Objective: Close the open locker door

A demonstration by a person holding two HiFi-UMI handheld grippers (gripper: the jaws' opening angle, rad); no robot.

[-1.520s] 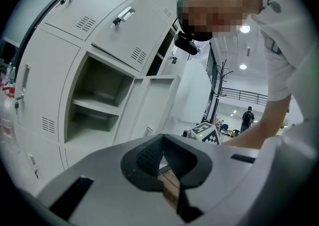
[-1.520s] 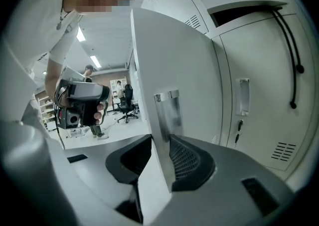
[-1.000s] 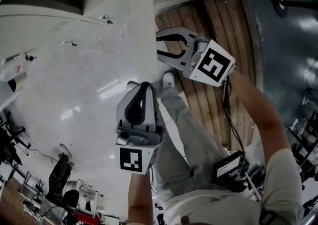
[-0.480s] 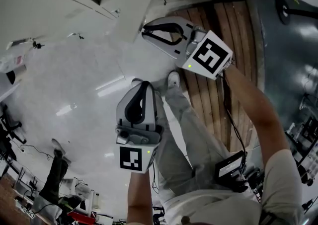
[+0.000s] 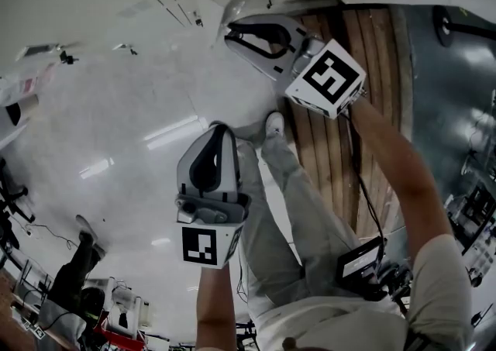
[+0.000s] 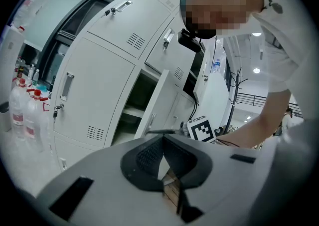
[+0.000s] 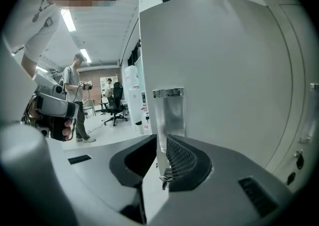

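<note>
My right gripper (image 7: 160, 146) is pinched narrow on the free edge of the open locker door (image 7: 224, 65). Its pads grip the panel just below the recessed metal handle (image 7: 169, 113), I judge so that I can swing the door by its edge rather than shove its flat face. The door stands out from the locker bank, ajar beside its dark compartment (image 6: 132, 95). My left gripper (image 6: 164, 156) hangs nearer me, jaws together on nothing, probably to keep clear of the door's swing.
</note>
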